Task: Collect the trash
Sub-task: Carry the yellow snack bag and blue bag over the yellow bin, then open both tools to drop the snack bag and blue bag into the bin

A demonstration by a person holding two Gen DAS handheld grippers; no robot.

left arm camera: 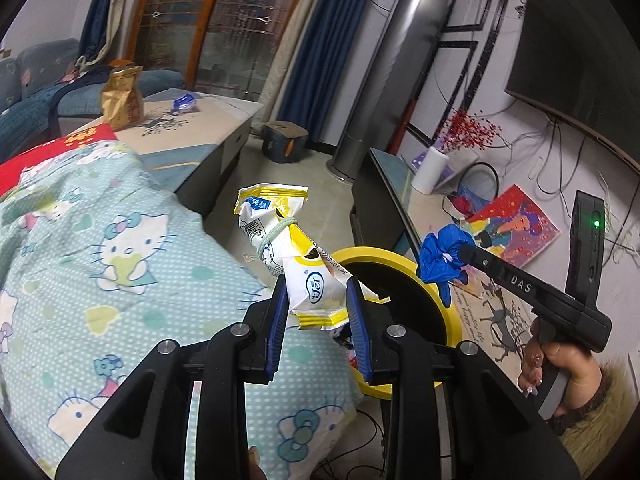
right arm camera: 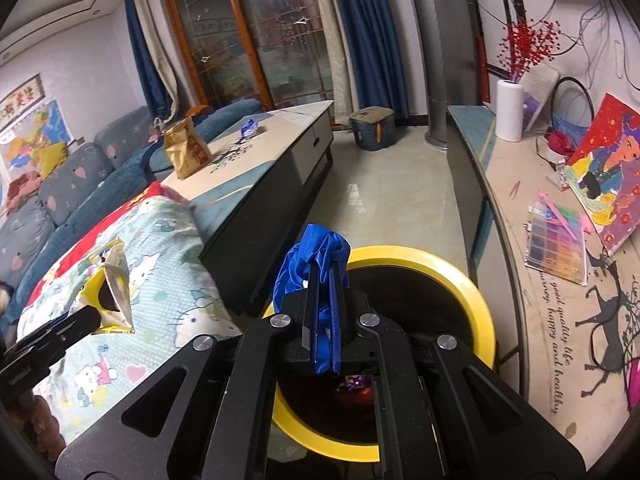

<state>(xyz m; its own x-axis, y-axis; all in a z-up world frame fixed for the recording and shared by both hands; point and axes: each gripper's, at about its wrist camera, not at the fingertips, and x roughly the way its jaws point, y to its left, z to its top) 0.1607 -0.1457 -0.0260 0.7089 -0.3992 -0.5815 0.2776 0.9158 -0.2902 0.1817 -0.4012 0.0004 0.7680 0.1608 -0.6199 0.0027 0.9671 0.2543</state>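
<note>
The move to come looks like a drop, and it turns on where each held piece sits against the mouth of the yellow-rimmed bin [right arm camera: 476, 292]. In the right wrist view the right gripper [right arm camera: 325, 280] has its jaws pressed together on a crumpled blue wrapper [right arm camera: 316, 252], which bunches out above and to the left of the tips; the tips sit at the upper left of the bin's yellow ring, with the dark opening spreading to the lower right of the frame. By my reading this piece is just at the rim and not yet squarely over the hole. In the left wrist view the left gripper [left arm camera: 318, 300] pinches the lower end of a yellow and white snack packet [left arm camera: 296, 256], tied round its middle with a pale band. The packet's long axis runs from the jaws up toward the upper left of the frame, away from the bin, whose rim shows just right of the jaws; most of the packet hangs over the cartoon-cat quilt [left arm camera: 100, 248] rather than the opening. So the right hand seems the nearer of the two. A gold bag [right arm camera: 186, 152] and a small blue wrapper [right arm camera: 249, 128] lie on the far surface [right arm camera: 280, 128], uncollected.
</note>
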